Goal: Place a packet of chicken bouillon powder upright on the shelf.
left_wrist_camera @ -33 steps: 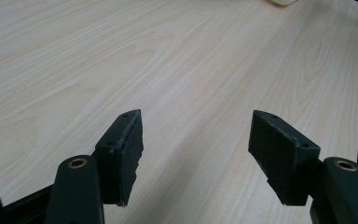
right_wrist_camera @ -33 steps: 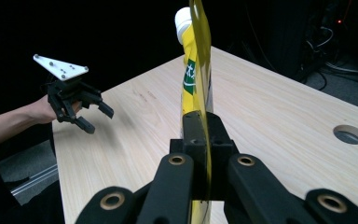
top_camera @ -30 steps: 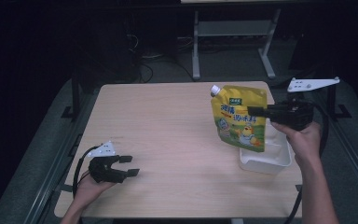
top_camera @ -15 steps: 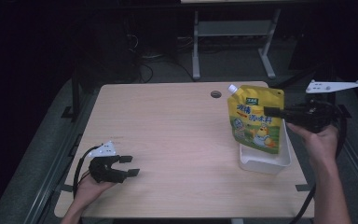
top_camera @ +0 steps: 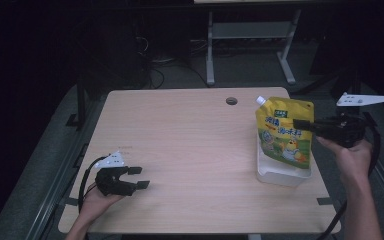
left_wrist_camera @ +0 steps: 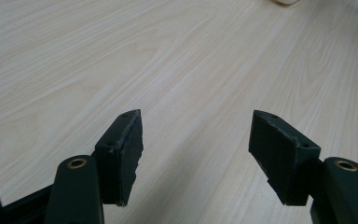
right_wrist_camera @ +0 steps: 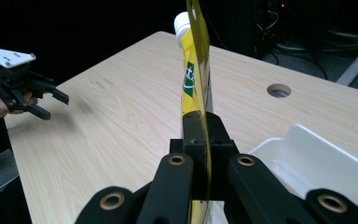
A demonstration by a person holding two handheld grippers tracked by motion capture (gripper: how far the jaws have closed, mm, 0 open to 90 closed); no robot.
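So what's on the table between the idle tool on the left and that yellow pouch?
Nothing: in the high view, bare wooden table separates the left tool from the yellow pouch over the white tray.

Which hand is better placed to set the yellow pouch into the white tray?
Right. The right gripper is shut on the yellow pouch directly above the white tray; the left gripper sits open, far across the table.

We see a dim room w/ black surroundings — light falls from above onto the pale table (top_camera: 190,145), evenly, no glare. Shadows stay soft and short. The high view is grainy, a bit soft; the near jaws in both gripper views blur slightly — edges lightly stretched.
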